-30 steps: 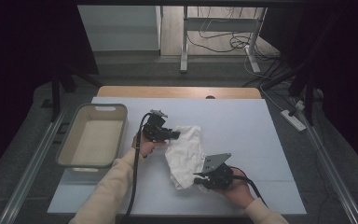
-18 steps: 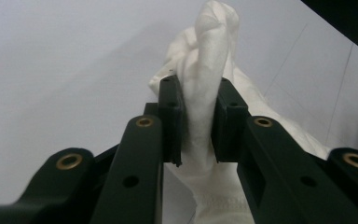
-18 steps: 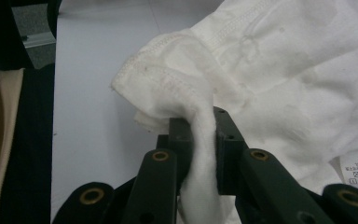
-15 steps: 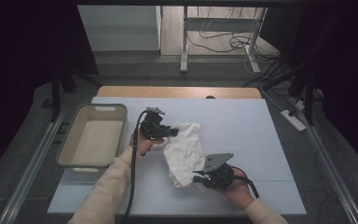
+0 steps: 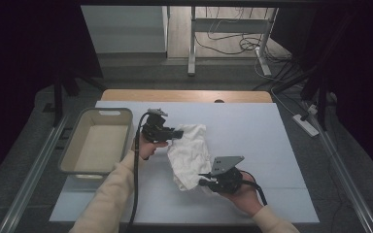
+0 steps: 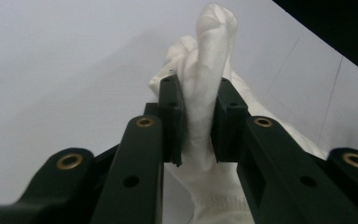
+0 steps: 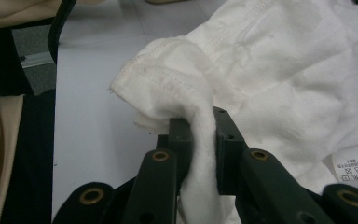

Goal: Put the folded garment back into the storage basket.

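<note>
We see one soft white towel (image 5: 190,154), crumpled, stitched hems, lying mid-table between two black hard-jawed grippers; left gripper (image 6: 197,122) pinching a raised fold; right gripper (image 7: 200,140) clamping a hemmed edge; one beige plastic tub (image 5: 73,151) left.

Bin (image 5: 73,150) blocks left; table (image 5: 272,131) open right.

Place: a lab or test room set up for recording.
Table (image 5: 272,141): one plain white worktop on a grey floor.
Surroundings: dark curtains (image 5: 24,58) at both sides (like a booth).
Floor: loose cables (image 5: 223,43), a power strip (image 5: 305,124), bare desk legs (image 5: 191,39).
</note>
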`<move>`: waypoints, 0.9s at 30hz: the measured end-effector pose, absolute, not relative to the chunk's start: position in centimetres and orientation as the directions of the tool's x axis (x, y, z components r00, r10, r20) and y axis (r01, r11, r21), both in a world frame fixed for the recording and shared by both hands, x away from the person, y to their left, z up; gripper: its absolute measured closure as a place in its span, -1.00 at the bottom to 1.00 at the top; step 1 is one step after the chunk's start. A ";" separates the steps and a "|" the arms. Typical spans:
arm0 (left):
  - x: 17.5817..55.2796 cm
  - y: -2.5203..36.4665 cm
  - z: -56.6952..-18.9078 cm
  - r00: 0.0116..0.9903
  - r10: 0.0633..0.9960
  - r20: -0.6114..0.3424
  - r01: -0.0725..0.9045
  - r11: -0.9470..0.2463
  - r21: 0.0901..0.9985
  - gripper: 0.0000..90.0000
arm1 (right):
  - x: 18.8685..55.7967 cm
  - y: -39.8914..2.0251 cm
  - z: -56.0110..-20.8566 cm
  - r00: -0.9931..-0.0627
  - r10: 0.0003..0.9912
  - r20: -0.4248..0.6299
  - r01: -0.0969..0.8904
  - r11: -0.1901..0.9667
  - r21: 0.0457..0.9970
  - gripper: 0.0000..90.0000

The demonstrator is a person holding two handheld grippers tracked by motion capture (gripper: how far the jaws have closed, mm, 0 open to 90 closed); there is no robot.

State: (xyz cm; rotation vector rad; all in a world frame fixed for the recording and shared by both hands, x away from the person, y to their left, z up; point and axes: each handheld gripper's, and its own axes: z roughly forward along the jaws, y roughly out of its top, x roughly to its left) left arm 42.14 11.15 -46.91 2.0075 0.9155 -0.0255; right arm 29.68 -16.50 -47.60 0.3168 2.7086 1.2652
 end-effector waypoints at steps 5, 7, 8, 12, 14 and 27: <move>42.1 11.3 -46.5 0.728 0.591 -0.348 0.605 -0.315 0.731 0.67 | 29.6 -16.7 -47.3 -0.967 0.254 -0.033 0.133 0.611 0.780 0.78; 42.1 11.4 -46.4 0.729 0.590 -0.347 0.604 -0.316 0.732 0.67 | 29.7 -16.7 -47.2 -0.966 0.257 -0.032 0.135 0.605 0.785 0.78; 42.1 11.5 -46.3 0.730 0.590 -0.346 0.603 -0.316 0.732 0.67 | 29.7 -16.8 -47.1 -0.965 0.260 -0.030 0.136 0.600 0.789 0.78; 42.0 11.7 -45.6 0.731 0.590 -0.342 0.596 -0.309 0.742 0.67 | 29.8 -16.8 -46.7 -0.963 0.271 -0.016 0.148 0.573 0.806 0.78; 41.9 12.0 -45.3 0.733 0.589 -0.340 0.591 -0.304 0.748 0.67 | 30.0 -16.7 -46.3 -0.961 0.275 -0.016 0.146 0.558 0.817 0.78; 41.8 14.4 -42.6 0.729 0.609 -0.313 0.563 -0.272 0.781 0.68 | 30.7 -14.6 -44.4 -0.966 0.255 -0.042 0.102 0.527 0.844 0.78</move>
